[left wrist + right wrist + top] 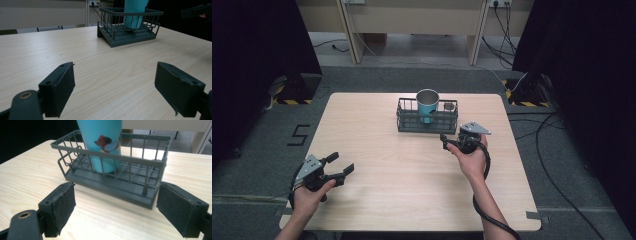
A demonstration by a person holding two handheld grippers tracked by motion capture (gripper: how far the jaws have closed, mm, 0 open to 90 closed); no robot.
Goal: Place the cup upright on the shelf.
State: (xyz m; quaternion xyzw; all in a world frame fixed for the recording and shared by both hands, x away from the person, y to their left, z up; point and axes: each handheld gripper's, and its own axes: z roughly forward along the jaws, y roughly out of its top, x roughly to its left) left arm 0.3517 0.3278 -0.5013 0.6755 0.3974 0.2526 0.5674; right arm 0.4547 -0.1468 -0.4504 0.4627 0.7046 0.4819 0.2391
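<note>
With right gripper spread wide just short of the wire basket, left gripper likewise agape, risks nudging the basket and toppling the teal cup.

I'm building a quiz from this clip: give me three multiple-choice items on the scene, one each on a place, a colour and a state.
1. Where does the cup stand?
A. in the wire basket
B. on the bare table
C. between the left gripper's jaws

2. What colour is the cup's outer wall?
A. red
B. turquoise
C. yellow

3. How do the right gripper jaws stand?
A. shut on the cup
B. shut on the basket
C. open, empty

Answers: 1 A, basket bars surround it; 2 B, the right gripper view shows it turquoise; 3 C, bare table between the jaws.
</note>
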